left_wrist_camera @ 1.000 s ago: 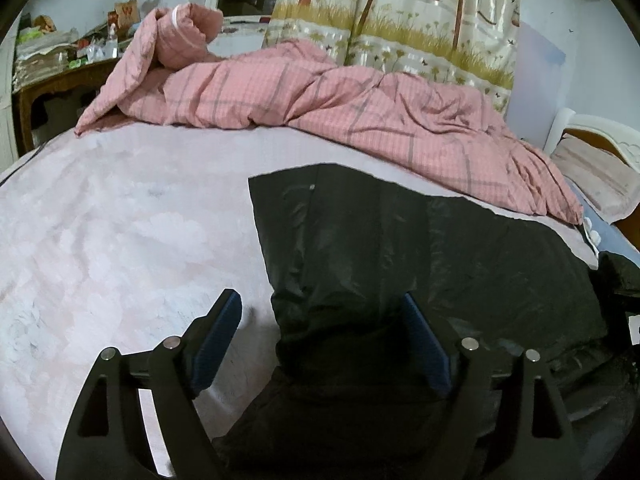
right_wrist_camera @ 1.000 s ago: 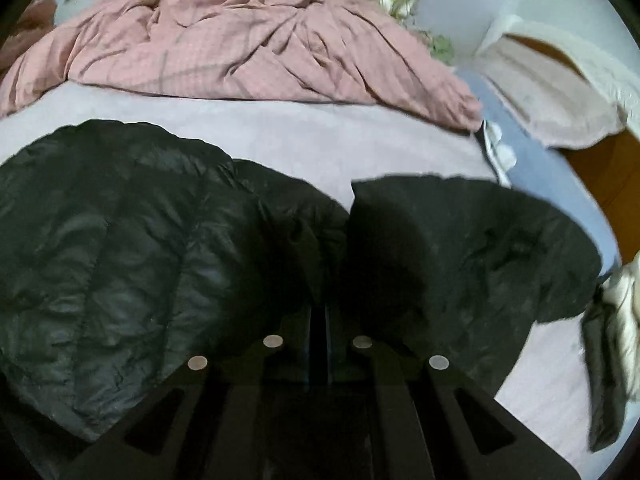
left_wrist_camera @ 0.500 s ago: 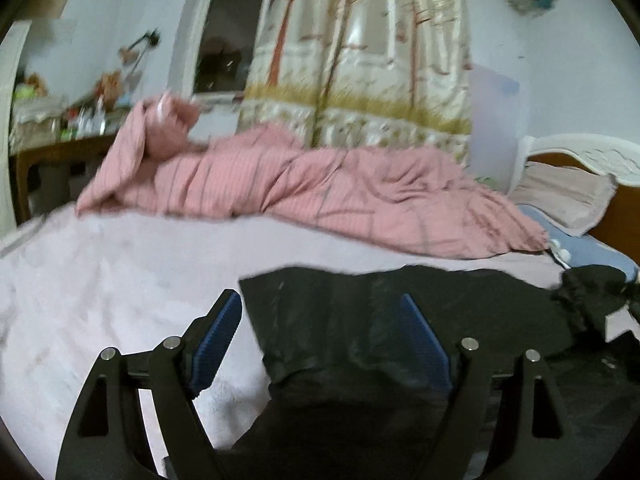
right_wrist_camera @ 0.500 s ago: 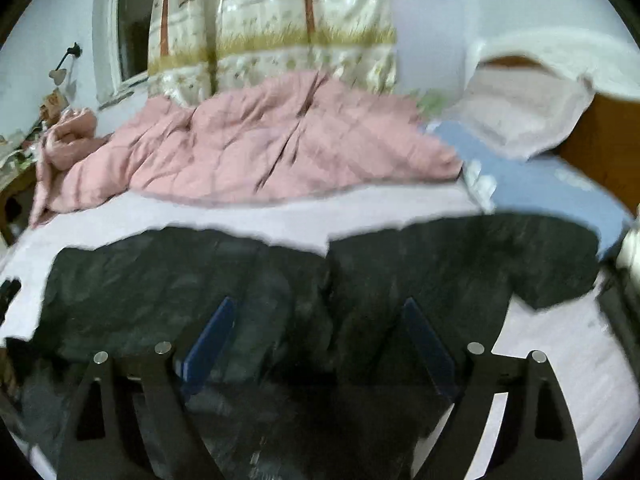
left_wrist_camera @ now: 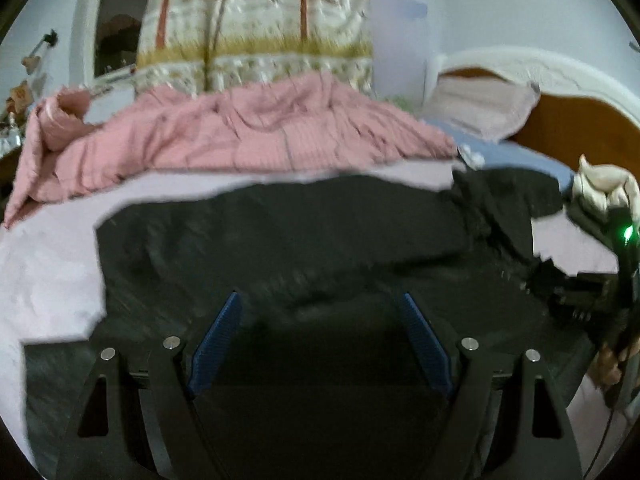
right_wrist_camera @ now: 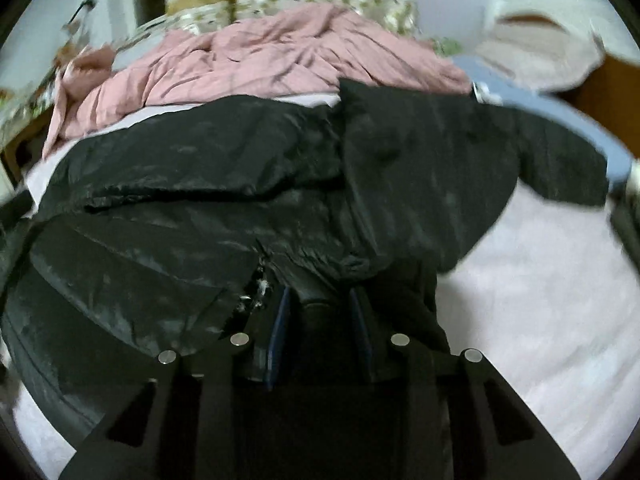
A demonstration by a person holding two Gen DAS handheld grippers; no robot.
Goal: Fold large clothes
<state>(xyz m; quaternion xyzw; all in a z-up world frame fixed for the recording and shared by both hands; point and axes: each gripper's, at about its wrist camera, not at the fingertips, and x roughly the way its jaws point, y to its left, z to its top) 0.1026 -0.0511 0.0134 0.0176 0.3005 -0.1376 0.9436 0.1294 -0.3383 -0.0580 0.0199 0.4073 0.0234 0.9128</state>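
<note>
Right wrist view: the right gripper (right_wrist_camera: 320,320) has just been closing its fingers on a fold of the black jacket (right_wrist_camera: 248,200), spread on the bed (right_wrist_camera: 540,300), likely to fold it. The left gripper's (left_wrist_camera: 320,336) fingers stand wide apart, holding nothing.

Each black plastic tool, left tool (left_wrist_camera: 318,344) and right tool (right_wrist_camera: 320,320), has triangular cut-outs, silver round screws and ribbed blue pads (left_wrist_camera: 216,344) on both fingers.
</note>
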